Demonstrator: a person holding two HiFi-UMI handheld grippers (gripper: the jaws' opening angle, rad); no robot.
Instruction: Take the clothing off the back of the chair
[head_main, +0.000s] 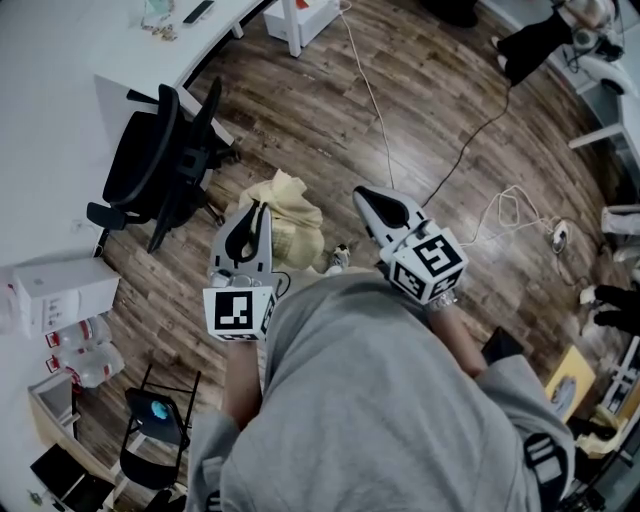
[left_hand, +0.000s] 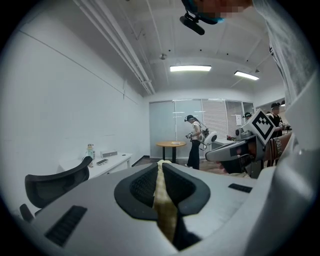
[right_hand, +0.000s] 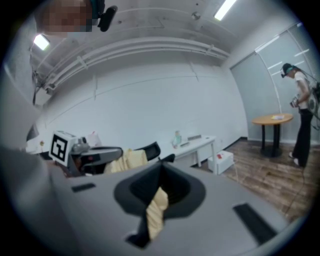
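A pale yellow garment (head_main: 288, 218) hangs bunched above the wooden floor, clear of the black office chair (head_main: 150, 160) to its left. My left gripper (head_main: 258, 206) is shut on it; in the left gripper view a strip of the yellow cloth (left_hand: 164, 205) runs pinched between the dark pads of the left gripper (left_hand: 161, 162). The right gripper (head_main: 362, 192) sits just right of the bundle. In the right gripper view a fold of yellow cloth (right_hand: 157, 207) is clamped inside the right gripper (right_hand: 161, 165), with more of the garment (right_hand: 127, 161) hanging beside the other gripper.
A white desk (head_main: 100, 40) curves behind the chair. A white box (head_main: 65, 290) and packed bottles (head_main: 85, 350) lie at the left, a black stand (head_main: 155, 420) below them. Cables (head_main: 500, 210) trail over the floor. Another person (left_hand: 194, 140) stands by a round table (left_hand: 172, 145).
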